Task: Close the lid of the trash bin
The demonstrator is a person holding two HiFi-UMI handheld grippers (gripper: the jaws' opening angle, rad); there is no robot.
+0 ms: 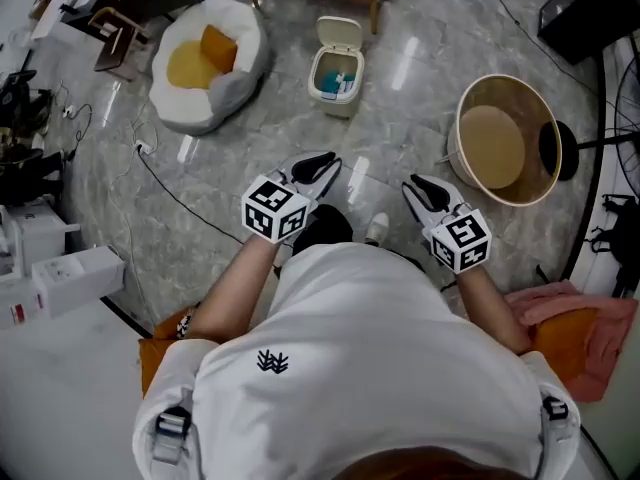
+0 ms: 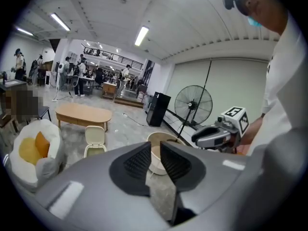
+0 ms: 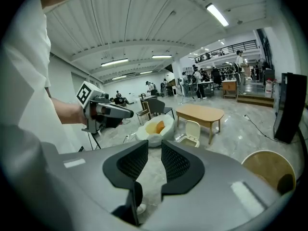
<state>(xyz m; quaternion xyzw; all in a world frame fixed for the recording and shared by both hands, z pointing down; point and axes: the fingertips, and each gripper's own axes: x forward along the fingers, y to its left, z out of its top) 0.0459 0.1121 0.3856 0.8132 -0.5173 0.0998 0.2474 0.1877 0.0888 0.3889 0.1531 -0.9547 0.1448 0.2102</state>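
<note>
The left gripper (image 1: 318, 168) is held narrowly parted, empty. Well ahead on the floor (image 1: 420, 48), the small trash bin (image 1: 335, 86) is seen, its lid (image 1: 340, 34) raised (probably light hinged plastic, best pushed at its top edge). The right gripper (image 1: 422, 192) is likewise parted, empty.

left gripper (image 2: 155, 149): fingers (image 2: 137, 162) slightly apart, empty | trash bin (image 2: 95, 139): lid up
</note>
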